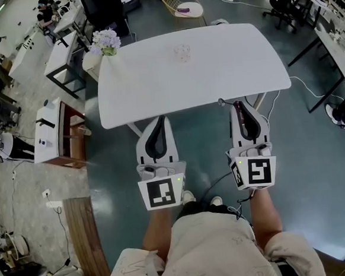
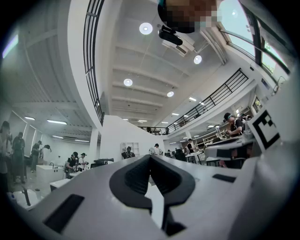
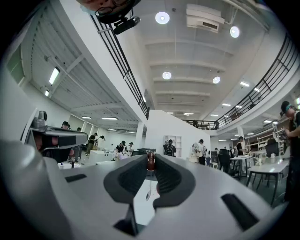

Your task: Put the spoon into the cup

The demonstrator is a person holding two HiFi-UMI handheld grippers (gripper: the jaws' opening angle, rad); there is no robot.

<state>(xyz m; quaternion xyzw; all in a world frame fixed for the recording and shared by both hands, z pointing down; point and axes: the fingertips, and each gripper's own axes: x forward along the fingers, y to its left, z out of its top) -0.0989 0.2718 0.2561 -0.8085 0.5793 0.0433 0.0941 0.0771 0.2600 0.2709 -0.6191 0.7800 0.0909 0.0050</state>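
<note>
A clear glass cup (image 1: 182, 52) stands on the white table (image 1: 226, 70), towards its far side. Both grippers are held level below the table's near edge, over the floor. My right gripper (image 1: 237, 104) is shut on the spoon; the dark red handle (image 3: 150, 161) is pinched between the tips, and the thin metal stem (image 3: 149, 190) hangs down inside the jaws. My left gripper (image 1: 158, 119) has its jaws together with nothing between them (image 2: 150, 157). The cup appears in neither gripper view.
A small pot of pale flowers (image 1: 106, 41) stands on the table's far left corner. A wicker chair (image 1: 181, 6) is beyond the table, and a white cabinet (image 1: 52, 135) and desks are to the left. The person's legs and shoes (image 1: 200, 198) show below the grippers.
</note>
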